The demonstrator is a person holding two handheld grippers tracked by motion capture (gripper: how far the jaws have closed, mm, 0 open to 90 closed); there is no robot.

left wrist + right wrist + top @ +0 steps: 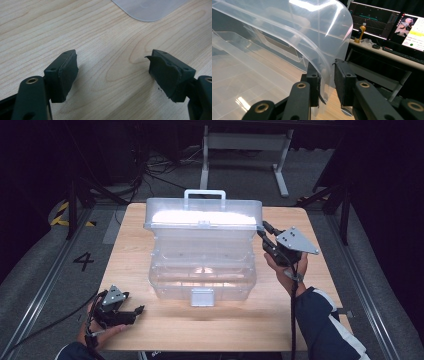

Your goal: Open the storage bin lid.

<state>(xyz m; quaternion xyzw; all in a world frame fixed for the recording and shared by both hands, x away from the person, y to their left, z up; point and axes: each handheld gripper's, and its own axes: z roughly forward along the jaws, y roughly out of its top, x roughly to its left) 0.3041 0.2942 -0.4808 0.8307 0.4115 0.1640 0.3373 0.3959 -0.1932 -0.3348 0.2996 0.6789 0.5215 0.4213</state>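
Wooden table (150,330) carries a clear box (202,270), lid (202,217) raised. Right gripper (327,82) pinches the lid's edge; left gripper (113,72) rests spread, empty. Judged step: swinging the lid; next move needs a steady arc.

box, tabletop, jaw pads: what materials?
Box: clear, glossy plastic by the look; the table shows through its walls, glare on the lid. Tabletop: pale matte wood or wood-look laminate, grain lines visible. Pads: black, matte, probably rubber; one edge looks frayed.

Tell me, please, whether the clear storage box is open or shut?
Open: the clear storage box has its lid raised, with the right gripper at the lid's edge.
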